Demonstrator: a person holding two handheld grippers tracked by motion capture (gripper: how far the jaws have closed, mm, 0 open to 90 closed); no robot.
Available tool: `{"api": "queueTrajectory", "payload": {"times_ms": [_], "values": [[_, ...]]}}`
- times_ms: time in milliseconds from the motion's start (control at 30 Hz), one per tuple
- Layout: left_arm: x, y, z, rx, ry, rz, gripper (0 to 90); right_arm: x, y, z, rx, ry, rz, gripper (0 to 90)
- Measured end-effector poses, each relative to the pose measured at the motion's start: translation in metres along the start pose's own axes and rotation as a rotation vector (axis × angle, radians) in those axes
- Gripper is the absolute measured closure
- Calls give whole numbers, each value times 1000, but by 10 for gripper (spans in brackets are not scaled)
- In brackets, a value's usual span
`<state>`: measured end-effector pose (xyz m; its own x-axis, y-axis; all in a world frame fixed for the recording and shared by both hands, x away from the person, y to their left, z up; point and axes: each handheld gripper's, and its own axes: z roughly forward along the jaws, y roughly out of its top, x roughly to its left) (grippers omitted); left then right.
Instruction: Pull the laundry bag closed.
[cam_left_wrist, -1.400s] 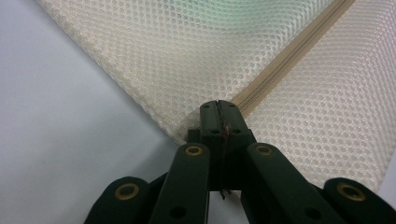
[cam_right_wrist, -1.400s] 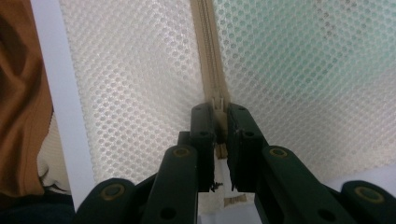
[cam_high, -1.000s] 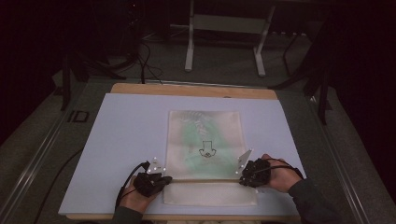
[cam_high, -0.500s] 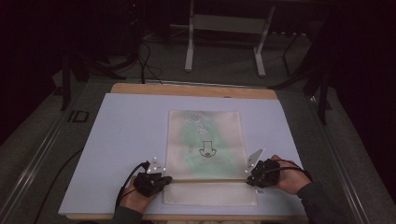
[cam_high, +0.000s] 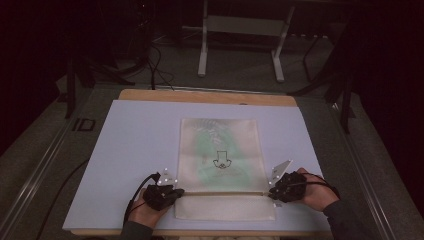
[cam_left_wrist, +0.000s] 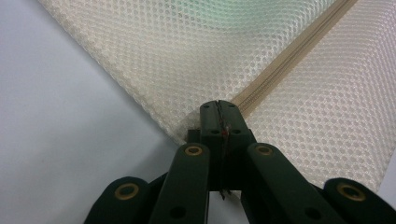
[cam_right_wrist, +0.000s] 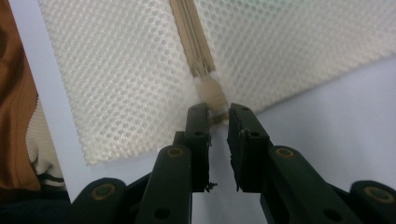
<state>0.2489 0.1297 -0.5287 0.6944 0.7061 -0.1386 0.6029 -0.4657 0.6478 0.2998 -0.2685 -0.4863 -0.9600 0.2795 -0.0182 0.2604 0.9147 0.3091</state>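
Your left claw is clamped on the corner of the mesh zipper pouch at the near end of its zipper, while your right claw stands parted just short of the zipper pull at the opposite edge, the pouch lying flat at the front middle of the white-covered bench. You appear set to work the zipper: close the right claw squarely on the small pull, then draw it along the track while the left anchors the fabric. Nothing else crowds the pouch.

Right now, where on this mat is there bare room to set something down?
Bare white mat lies left of the mesh bag, between the bag and the far wooden edge, and narrower at its right. The near edge is crowded: left gripper and right gripper at the zipper.
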Motion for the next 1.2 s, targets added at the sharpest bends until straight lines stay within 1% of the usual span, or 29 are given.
{"api": "queueTrajectory", "payload": {"times_ms": [200,300,367,467,600,700,767,900,1067,1200], "values": [[1,0,0,-5,-10,-7,892,-1,-10,-3,-32,-12,26,783],[4,-2,0,-19,-31,-31,891,-2,-15,-5,-59,-17,46,781],[5,-2,0,-22,-37,-35,890,-2,-17,-6,-71,-21,52,780],[8,-3,1,-32,-66,-60,890,-3,-19,-7,-79,-24,63,780],[9,-3,0,-34,-76,-66,888,-4,-23,-9,-93,-31,75,775],[14,-5,0,-47,-118,-87,868,-4,-26,-10,-99,-36,88,774],[15,-5,-1,-54,-126,-93,864,-5,-29,-12,-112,-40,98,774],[13,-4,-3,-59,-111,-66,859,-6,-35,-15,-131,-51,117,773],[14,-4,-8,-86,-85,-69,849,-7,-43,-19,-163,-65,145,770],[17,-5,-12,-102,-39,-77,848,-8,-48,-18,-167,-70,162,767]]}}
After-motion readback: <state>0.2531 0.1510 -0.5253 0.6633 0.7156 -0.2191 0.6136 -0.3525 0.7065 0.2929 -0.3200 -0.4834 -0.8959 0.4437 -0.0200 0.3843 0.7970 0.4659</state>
